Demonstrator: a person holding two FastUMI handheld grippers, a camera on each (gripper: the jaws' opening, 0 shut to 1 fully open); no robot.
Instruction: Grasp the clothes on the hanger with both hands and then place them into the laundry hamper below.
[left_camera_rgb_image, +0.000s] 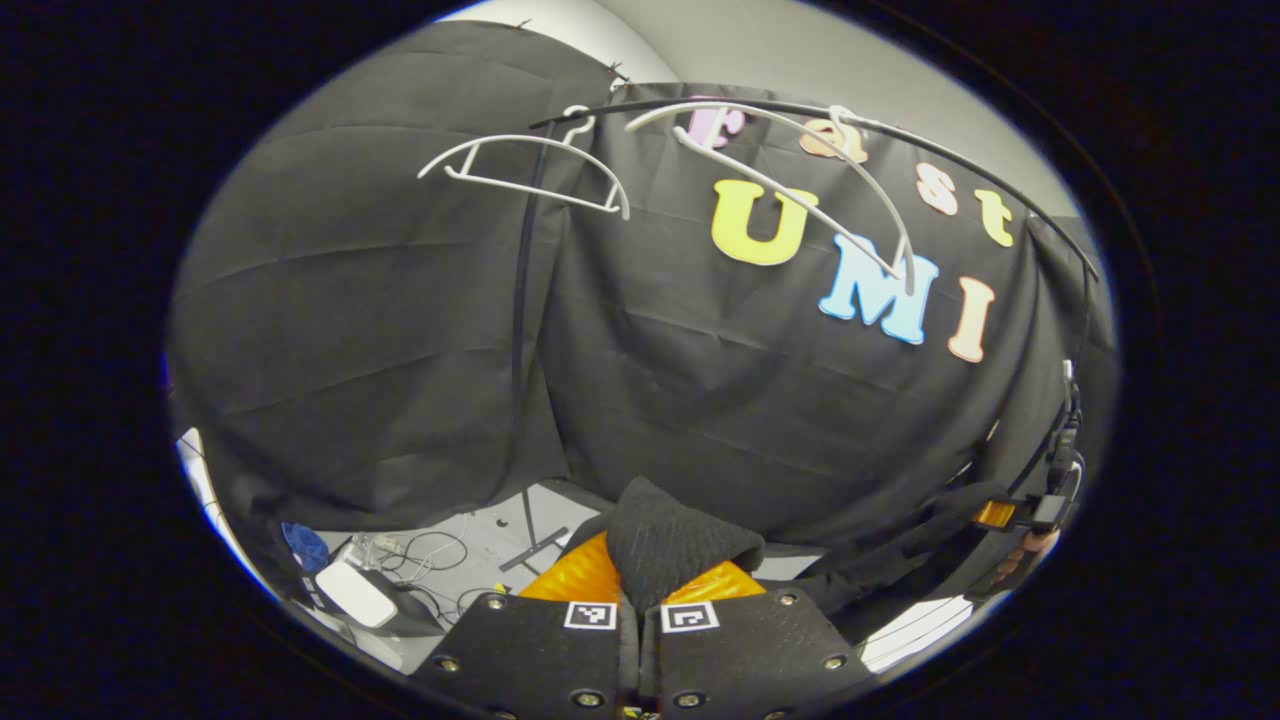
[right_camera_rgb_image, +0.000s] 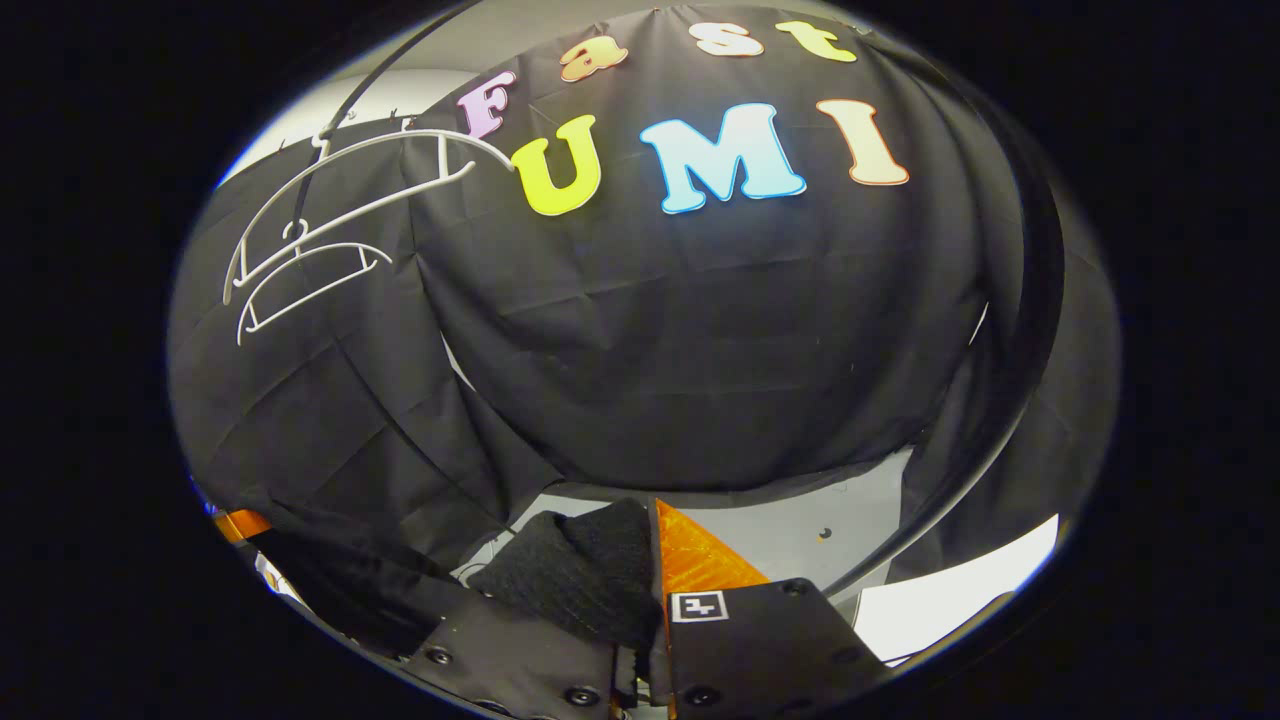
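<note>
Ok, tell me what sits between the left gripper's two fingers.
Left gripper view: a fold of the dark knit garment is pinched between the left gripper's orange fingers.

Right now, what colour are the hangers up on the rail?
White; the hangers show best in the left gripper view.

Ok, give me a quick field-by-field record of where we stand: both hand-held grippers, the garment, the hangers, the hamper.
left hand-held gripper: fingers closed together on a fold of the dark knit garment
right hand-held gripper: fingers closed on the same dark knit cloth
garment: off the hangers, held low between both grippers
hangers: two white ones on the black rail, both bare
hamper: cannot tell from these views
floor clutter: cables and a white device at lower left of the left gripper view
stage: garment grasped, placing not yet done
</note>
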